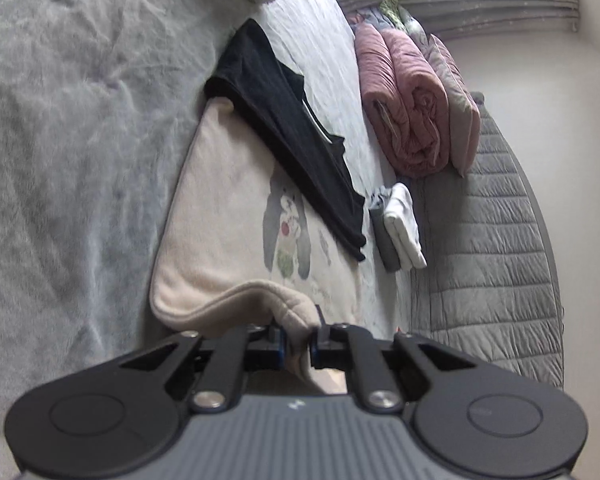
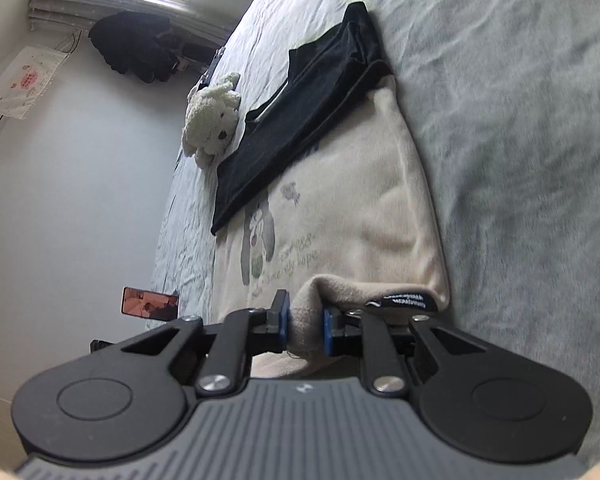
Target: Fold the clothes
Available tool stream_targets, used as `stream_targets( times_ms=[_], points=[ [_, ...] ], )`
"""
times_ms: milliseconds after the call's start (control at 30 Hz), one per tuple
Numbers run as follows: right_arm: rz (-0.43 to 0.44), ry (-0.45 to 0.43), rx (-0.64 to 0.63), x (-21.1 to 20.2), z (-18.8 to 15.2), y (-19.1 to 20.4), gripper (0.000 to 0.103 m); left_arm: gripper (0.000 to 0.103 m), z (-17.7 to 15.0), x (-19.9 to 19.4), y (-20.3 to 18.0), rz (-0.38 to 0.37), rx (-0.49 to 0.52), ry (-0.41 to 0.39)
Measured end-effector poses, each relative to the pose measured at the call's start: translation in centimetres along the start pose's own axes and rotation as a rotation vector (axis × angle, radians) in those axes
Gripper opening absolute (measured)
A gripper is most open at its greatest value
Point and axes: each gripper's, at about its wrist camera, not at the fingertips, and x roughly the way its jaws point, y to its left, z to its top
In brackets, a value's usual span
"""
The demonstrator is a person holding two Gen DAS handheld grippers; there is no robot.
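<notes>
A cream fleece garment (image 1: 220, 216) with a printed rabbit lies spread on the bed. A black garment (image 1: 292, 132) lies across its far part. My left gripper (image 1: 298, 340) is shut on a bunched near edge of the cream garment, which rises into a fold at the pads. In the right wrist view the same cream garment (image 2: 360, 208) and the black garment (image 2: 300, 120) show. My right gripper (image 2: 306, 324) is shut on another near edge of the cream fabric, close to its dark label (image 2: 408, 302).
A grey fuzzy blanket (image 1: 68, 140) covers the bed. Rolled pink and grey quilts (image 1: 412, 104) and a small stack of folded clothes (image 1: 400, 228) lie at the far side. A white plush toy (image 2: 212, 120) sits near the wall; a phone (image 2: 150, 301) lies at the bed's edge.
</notes>
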Motion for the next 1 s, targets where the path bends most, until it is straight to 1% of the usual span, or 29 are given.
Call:
stream_targets(
  times_ms=[67,200,233,400,500,600,633,667,733,833,933,1000],
  points=[
    [-0.016,-0.038,0.024,0.7,1.2,-0.2,0.020,0.007,1.4,0.9,-0.3,0.038,-0.037,-0.032],
    [-0.047,-0.114,0.066,1.6,3.2,-1.1,0.020,0.007,3.9,3.0,-0.4,0.120,-0.084,-0.088],
    [-0.048,-0.125,0.079,1.8,3.5,-1.5,0.020,0.007,4.4,3.6,-0.3,0.146,-0.081,-0.098],
    [-0.033,-0.147,0.153,2.7,4.3,-3.6,0.021,0.007,5.1,5.3,0.9,0.182,-0.052,-0.134],
    [-0.004,-0.153,0.203,2.9,4.6,-4.3,0.023,0.008,5.6,5.4,0.7,0.208,-0.013,-0.156],
    [0.025,-0.163,0.228,2.4,4.8,-4.2,0.031,0.013,5.9,4.9,0.0,0.185,0.024,-0.196],
    [0.038,-0.172,0.224,2.1,5.0,-4.0,0.037,0.018,6.0,4.7,-0.3,0.172,0.040,-0.216],
    [0.046,-0.191,0.211,1.7,5.3,-3.7,0.044,0.021,6.1,4.5,-0.4,0.181,0.055,-0.237],
    [0.048,-0.235,0.178,0.8,5.8,-3.1,0.046,0.021,6.4,4.1,-0.6,0.207,0.079,-0.272],
    [0.000,-0.281,0.132,0.1,6.4,-2.5,0.046,0.021,6.6,3.5,-0.7,0.257,0.107,-0.300],
    [-0.096,-0.293,0.063,0.2,6.4,-2.0,0.046,0.021,6.7,3.6,-1.0,0.315,0.157,-0.312],
    [-0.158,-0.290,0.003,0.6,6.1,-1.5,0.046,0.021,6.7,4.0,-1.2,0.329,0.184,-0.302]
  ],
)
